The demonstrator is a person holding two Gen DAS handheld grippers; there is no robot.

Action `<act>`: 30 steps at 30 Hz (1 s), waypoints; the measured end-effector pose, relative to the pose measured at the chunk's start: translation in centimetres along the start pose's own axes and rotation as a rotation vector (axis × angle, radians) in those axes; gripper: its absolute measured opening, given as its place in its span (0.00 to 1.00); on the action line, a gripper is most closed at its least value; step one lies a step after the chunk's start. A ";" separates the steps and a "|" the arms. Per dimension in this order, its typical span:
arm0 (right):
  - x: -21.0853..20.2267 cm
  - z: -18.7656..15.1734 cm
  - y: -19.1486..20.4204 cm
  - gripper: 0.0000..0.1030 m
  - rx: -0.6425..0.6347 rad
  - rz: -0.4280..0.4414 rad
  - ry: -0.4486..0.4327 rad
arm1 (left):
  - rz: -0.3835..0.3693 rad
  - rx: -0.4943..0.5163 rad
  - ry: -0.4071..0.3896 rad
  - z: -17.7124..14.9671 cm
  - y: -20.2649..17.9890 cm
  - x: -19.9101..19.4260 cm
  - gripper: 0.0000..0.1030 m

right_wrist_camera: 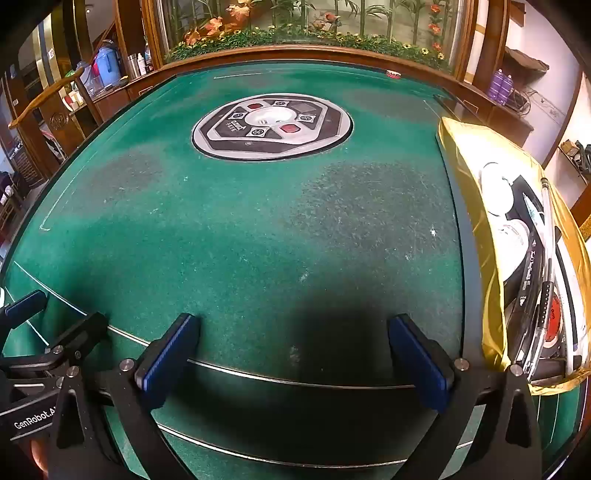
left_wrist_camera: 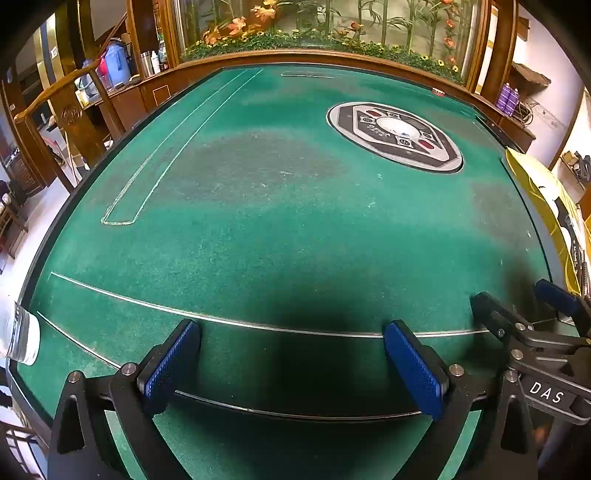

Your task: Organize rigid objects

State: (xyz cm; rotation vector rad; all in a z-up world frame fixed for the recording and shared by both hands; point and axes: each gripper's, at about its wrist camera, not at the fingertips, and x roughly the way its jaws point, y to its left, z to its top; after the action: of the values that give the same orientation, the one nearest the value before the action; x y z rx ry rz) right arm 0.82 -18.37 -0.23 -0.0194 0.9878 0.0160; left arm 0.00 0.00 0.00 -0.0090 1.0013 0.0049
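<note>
Green felt bench (left_wrist_camera: 280, 221) with round centre panel (right_wrist_camera: 271, 125); planter (right_wrist_camera: 295, 33) behind; both tongs (left_wrist_camera: 291, 365) (right_wrist_camera: 295, 363) wide, empty.

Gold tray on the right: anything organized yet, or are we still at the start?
Looks like the start. Done: nothing evident; the green felt table is bare in front of both grippers. In hand: nothing; the left gripper and right gripper are open and empty. Left: the gold tray holds the items, jumbled: pens and white round pieces.
</note>
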 end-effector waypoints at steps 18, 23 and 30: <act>-0.1 0.0 0.0 1.00 0.002 0.002 -0.001 | -0.004 -0.003 -0.005 0.0 0.0 0.0 0.99; -0.2 0.1 0.0 1.00 0.001 0.002 0.000 | -0.004 -0.002 -0.005 0.0 0.0 0.0 0.99; -0.3 0.1 -0.2 1.00 0.001 0.002 -0.001 | -0.005 -0.003 -0.005 0.0 0.0 0.0 0.99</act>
State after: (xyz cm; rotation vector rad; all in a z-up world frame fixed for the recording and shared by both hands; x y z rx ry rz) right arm 0.72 -18.52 0.11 -0.0172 0.9867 0.0172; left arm 0.00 0.01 -0.01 -0.0140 0.9961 0.0024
